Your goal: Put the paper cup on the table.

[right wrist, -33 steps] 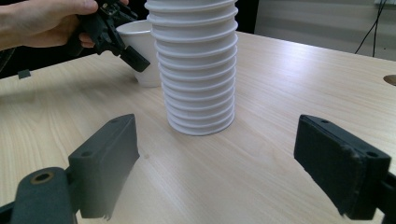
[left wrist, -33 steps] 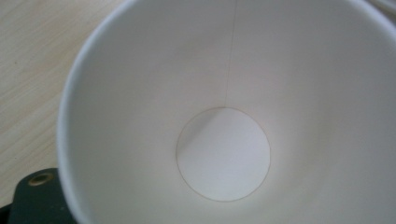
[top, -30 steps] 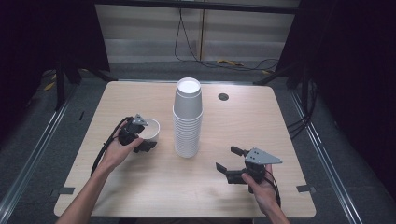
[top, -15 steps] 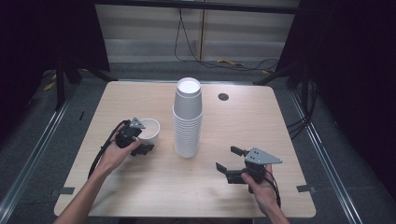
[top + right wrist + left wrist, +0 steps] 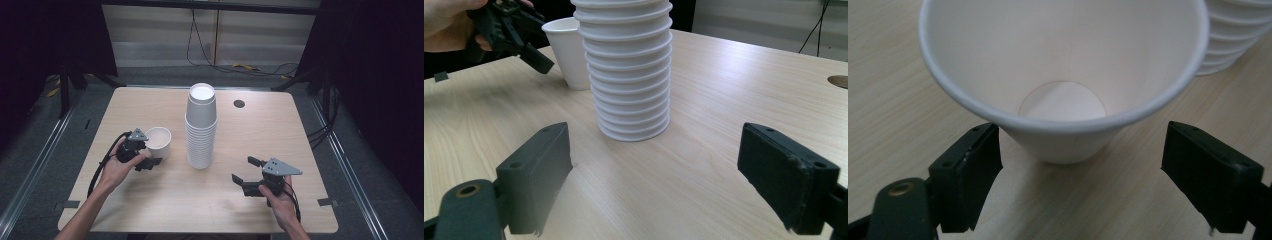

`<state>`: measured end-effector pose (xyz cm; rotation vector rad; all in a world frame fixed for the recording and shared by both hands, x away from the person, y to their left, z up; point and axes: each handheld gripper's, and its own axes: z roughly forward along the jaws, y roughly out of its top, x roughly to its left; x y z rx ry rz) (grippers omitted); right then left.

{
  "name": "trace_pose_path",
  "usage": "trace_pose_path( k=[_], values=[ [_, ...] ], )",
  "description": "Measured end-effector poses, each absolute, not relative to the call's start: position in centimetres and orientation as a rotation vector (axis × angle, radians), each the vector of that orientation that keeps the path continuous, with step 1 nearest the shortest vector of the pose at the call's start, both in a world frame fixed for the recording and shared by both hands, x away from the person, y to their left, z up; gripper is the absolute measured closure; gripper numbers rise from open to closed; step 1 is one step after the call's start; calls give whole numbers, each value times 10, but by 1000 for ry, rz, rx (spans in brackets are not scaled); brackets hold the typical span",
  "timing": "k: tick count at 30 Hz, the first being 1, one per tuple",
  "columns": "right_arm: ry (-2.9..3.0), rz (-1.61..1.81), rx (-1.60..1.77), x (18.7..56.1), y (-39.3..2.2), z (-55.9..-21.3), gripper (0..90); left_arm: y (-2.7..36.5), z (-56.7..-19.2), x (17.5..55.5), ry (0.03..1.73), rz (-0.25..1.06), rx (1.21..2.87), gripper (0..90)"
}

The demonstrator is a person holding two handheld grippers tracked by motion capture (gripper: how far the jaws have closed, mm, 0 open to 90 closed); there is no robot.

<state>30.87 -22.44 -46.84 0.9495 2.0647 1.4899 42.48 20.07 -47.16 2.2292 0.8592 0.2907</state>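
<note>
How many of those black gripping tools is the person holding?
2. The left black two-jaw gripper is at the single white paper cup; the right black two-jaw gripper is right of the cup stack.

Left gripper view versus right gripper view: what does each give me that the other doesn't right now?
The left gripper view alone looks down into the single cup, showing its empty round bottom, with the left gripper open and its jaws either side of the cup's base. The right gripper view alone shows the stack's base sitting on the table, the table's hole, and the open right gripper holding nothing. Both show the single cup, the stack and the wooden tabletop.
</note>
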Motion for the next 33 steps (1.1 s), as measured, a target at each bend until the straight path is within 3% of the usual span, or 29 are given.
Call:
trace_pose_path(
  k=[14, 33],
  values=[
    [2067, 1482, 952, 309, -223, -469, 138, 210, -473, 399, 864, 295, 2077, 157],
    [2081, 1492, 944, 308, -222, -469, 139, 192, -464, 358, 743, 290, 2004, 156]
  ],
)
